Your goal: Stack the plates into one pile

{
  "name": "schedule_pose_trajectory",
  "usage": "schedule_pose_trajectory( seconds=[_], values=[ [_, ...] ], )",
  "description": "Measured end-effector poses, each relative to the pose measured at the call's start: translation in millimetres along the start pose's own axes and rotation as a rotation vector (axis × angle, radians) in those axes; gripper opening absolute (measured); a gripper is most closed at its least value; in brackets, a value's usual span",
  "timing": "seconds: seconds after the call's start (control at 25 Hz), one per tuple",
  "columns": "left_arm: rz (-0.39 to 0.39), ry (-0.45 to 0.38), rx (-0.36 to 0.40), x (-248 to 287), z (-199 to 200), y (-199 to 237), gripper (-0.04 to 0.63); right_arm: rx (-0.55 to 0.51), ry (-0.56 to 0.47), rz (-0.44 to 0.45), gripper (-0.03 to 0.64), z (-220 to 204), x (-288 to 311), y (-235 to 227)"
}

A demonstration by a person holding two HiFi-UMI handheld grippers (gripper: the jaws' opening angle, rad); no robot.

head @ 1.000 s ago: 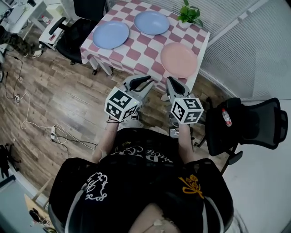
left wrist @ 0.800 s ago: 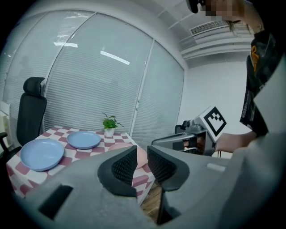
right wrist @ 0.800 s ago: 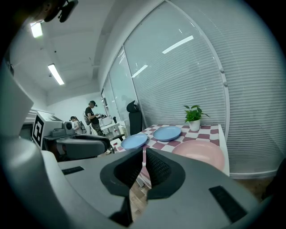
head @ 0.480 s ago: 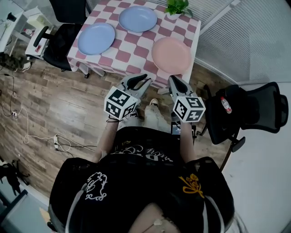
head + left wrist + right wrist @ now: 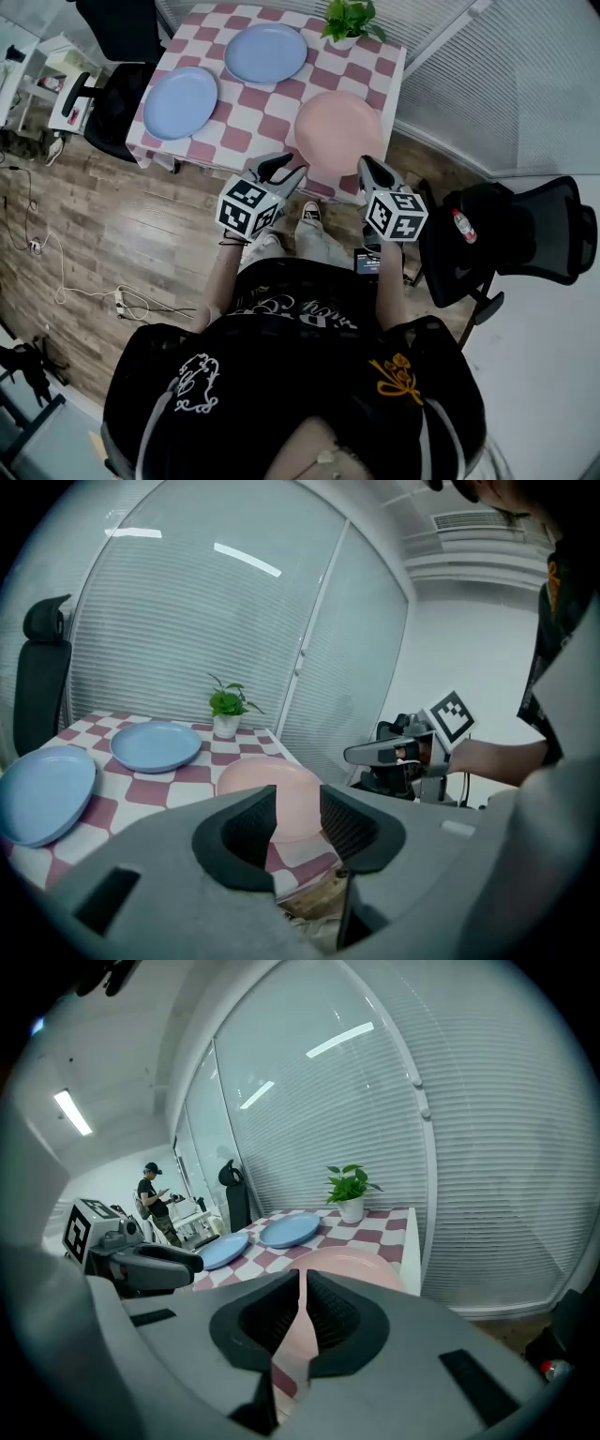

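Pink plate (image 5: 338, 132), round and glossy, rests on checked tablecloth (image 5: 258, 103).

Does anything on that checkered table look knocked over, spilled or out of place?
Nothing stands out. The pink plate and the two blue plates lie flat and apart on the checkered tablecloth, and the potted plant stands upright at the far edge. No spill or damage shows.

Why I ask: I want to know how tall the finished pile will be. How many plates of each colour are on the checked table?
Blue plates: 2
Pink plates: 1
Total: 3 plates
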State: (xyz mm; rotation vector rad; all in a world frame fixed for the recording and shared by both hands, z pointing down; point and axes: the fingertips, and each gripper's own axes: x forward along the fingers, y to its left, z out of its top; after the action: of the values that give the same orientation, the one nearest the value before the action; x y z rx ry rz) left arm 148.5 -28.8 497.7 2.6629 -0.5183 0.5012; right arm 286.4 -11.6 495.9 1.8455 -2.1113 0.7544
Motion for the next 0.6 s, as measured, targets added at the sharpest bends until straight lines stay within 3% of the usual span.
schedule_pose_trajectory(
  seconds=[0.4,0.48,0.6],
  values=[
    [0.073,0.210,-0.080,67.4,-44.7,64.8,0.229,0.035,0.187,-0.054,0.036,-44.4,50.3,-98.3],
    [0.075,0.254,-0.103,78.1,-56.1,75.1,0.241,0.069,0.222,-0.047,0.116,-54.7,57.9,-110.4],
    [0.075,0.306,-0.143,91.4,-70.7,83.9,0.249,0.102,0.265,-0.043,0.135,-67.7,66.7,-124.3]
  ],
)
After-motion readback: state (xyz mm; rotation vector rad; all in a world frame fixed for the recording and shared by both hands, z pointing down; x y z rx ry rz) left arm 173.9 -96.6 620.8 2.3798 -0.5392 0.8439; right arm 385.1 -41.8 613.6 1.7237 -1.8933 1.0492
